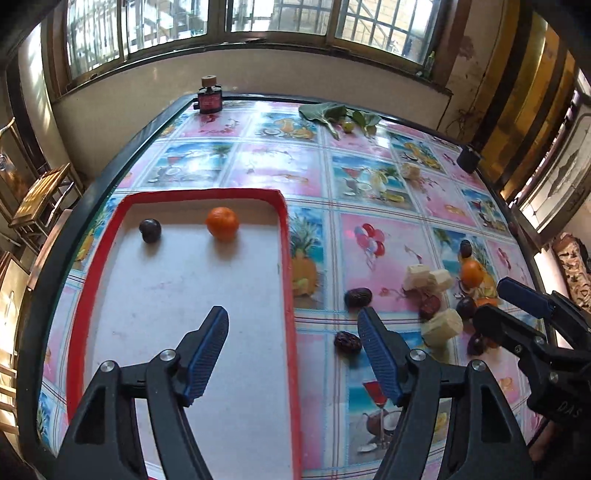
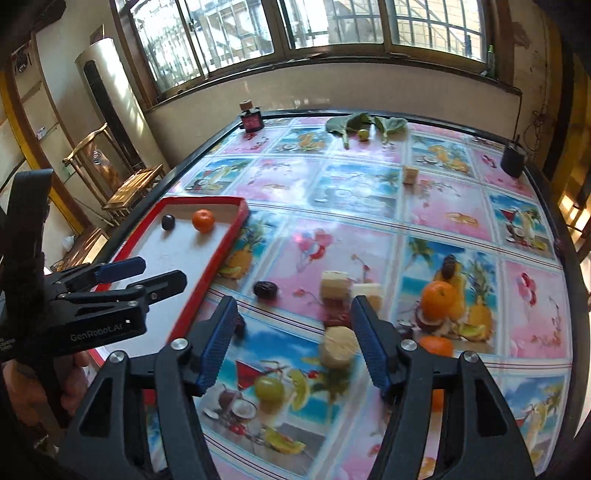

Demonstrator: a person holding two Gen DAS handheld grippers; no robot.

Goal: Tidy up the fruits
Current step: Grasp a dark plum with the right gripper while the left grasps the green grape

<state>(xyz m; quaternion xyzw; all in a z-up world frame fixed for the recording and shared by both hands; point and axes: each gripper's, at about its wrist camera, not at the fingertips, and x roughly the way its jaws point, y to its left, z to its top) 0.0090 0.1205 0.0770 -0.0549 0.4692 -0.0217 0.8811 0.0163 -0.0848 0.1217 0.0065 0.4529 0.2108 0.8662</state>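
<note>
Inside red tray (image 1: 286,258): orange (image 1: 222,223) and dark plum (image 1: 150,230), apart, near far wall.
Left tool (image 1: 291,325): jaws wide, empty, above tray's right wall.
Right tool (image 2: 291,314): jaws wide, empty, right of tray over loose fruit.
Surface (image 2: 369,206) right of tray: oranges (image 2: 438,295), dates (image 2: 265,288), green grape (image 2: 269,387), pale chunks (image 2: 339,347).

Orange (image 1: 222,223) and plum (image 1: 150,230) in red-rimmed tray (image 1: 287,236)

I'm working in a lived-in home room. A fruit-print tablecloth (image 2: 369,229) covers the table, beside barred windows (image 2: 332,26) and a wooden chair (image 2: 125,184).
</note>
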